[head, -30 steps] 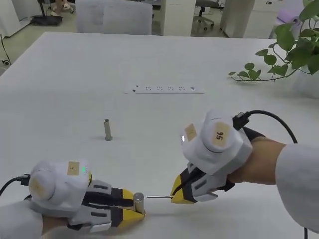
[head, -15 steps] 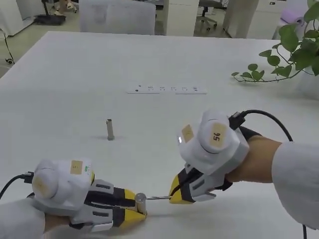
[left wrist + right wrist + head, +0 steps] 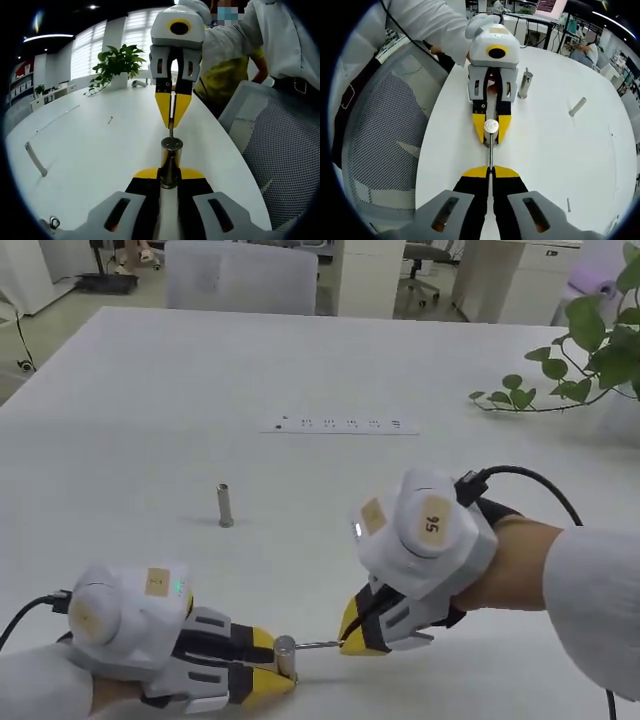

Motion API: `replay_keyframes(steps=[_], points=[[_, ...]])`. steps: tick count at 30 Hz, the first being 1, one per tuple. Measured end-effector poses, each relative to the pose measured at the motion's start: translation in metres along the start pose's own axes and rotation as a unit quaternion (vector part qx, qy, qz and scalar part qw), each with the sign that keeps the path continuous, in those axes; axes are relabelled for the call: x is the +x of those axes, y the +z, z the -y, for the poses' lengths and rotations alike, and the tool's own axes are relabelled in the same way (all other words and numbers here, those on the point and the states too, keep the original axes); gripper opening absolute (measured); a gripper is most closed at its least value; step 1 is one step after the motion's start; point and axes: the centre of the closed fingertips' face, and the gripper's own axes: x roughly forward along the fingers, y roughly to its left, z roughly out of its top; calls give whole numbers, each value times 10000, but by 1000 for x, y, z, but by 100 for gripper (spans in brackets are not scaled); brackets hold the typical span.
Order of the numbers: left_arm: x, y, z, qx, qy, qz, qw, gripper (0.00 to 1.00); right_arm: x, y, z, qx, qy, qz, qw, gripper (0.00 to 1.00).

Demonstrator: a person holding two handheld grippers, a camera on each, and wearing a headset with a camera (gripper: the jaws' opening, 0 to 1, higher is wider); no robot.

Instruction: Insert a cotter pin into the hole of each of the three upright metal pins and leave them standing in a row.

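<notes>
lower left of the head view: the left gripper [image 3: 276, 668] is clamped on an upright metal pin [image 3: 286, 653] that stands on the white table [image 3: 300, 360]. at lower centre the right gripper [image 3: 349, 640] pinches a cotter pin [image 3: 318, 645], held level with its free tip at the pin's upper end. whether it sits in the hole i cannot tell. a second metal pin [image 3: 225, 506] stands alone, centre left, well apart. beyond it lies a power strip [image 3: 340, 425] — and a plant [image 3: 590, 350] fills the upper right corner.
</notes>
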Motion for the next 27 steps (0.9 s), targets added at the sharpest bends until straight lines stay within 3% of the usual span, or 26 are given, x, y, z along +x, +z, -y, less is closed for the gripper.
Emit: replay_keyframes(steps=[27], points=[[1,0,1,-31,17,-29,10000,11,12,21,-2,-231,81,-58,9997,2]])
